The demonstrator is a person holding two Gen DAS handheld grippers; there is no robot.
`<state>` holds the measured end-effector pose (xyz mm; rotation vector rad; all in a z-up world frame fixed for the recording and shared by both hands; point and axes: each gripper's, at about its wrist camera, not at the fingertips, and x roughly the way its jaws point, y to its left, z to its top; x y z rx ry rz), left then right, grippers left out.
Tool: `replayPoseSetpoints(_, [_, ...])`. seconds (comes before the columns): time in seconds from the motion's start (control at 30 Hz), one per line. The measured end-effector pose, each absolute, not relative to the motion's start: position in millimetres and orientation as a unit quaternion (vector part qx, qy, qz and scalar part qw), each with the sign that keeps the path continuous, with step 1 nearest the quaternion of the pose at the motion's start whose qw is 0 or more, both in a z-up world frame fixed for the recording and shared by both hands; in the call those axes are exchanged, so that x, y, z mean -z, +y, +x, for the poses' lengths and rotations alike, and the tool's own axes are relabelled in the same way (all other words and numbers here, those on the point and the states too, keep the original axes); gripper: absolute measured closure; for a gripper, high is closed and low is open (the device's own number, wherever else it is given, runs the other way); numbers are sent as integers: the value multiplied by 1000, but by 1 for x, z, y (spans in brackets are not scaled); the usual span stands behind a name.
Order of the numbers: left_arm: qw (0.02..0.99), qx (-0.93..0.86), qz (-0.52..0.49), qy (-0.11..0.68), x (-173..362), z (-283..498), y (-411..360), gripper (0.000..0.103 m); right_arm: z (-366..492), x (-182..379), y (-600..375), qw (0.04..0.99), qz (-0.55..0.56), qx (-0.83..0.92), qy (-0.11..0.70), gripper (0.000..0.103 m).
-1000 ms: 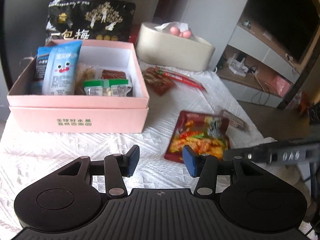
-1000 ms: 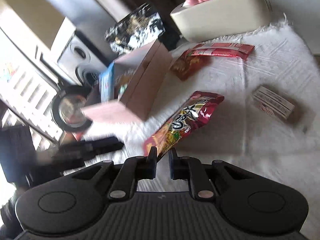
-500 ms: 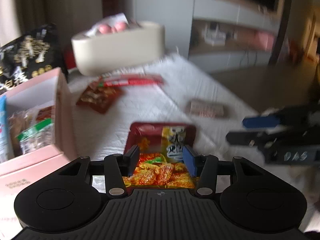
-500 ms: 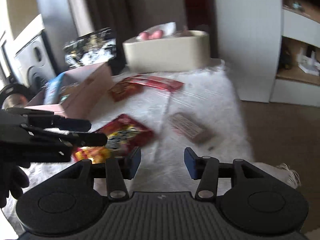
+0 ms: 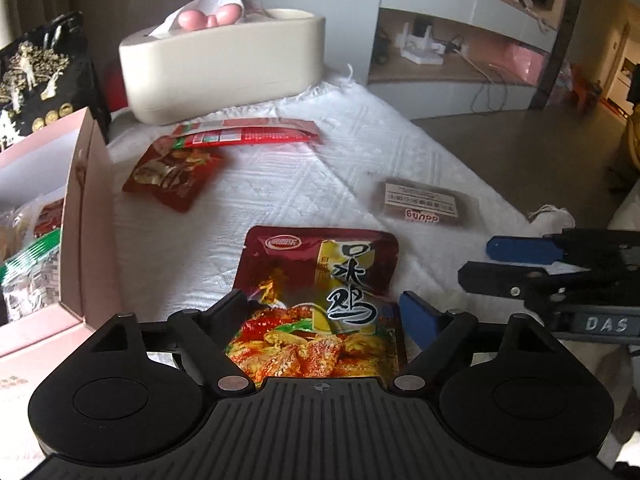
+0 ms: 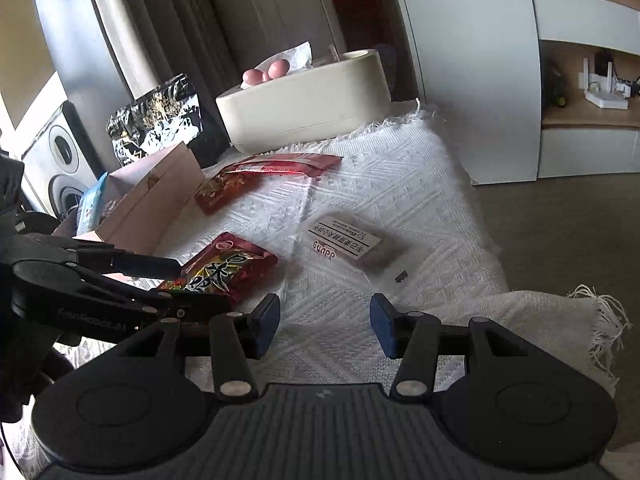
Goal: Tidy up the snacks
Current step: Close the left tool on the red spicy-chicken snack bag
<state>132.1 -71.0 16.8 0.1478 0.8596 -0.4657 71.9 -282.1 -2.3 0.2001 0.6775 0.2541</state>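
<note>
A red and yellow snack pouch point(image 5: 320, 300) lies on the white cloth, its near end between the fingers of my open left gripper point(image 5: 324, 312). It also shows in the right wrist view point(image 6: 224, 268), where the left gripper's fingers point(image 6: 144, 266) straddle it. My right gripper point(image 6: 324, 322) is open and empty above the cloth, near a small brown packet with a white label point(image 6: 348, 242), also seen in the left wrist view point(image 5: 428, 202). The pink box point(image 5: 76, 216) holding several snacks stands at the left.
A dark red pouch point(image 5: 172, 172) and a long red packet point(image 5: 248, 134) lie farther back. A cream tissue holder point(image 5: 220, 64) and a black snack bag point(image 5: 40, 80) stand behind. The cloth's right edge point(image 6: 480, 216) drops to the floor.
My right gripper let go of the red and yellow pouch, opened and drew back to the right. My left gripper swung from the pink box over to the pouch and now straddles it.
</note>
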Motion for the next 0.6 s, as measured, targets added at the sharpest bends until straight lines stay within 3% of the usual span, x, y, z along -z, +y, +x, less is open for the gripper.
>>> replayPoseSetpoints(0.13, [883,228,115,394,-10,130,-79,10,72,2,-279,931,91,-126,331,50])
replayPoseSetpoints(0.6, [888,233,102,383,-5,133,-65,6,72,3,-278,930,89,-131,330,46])
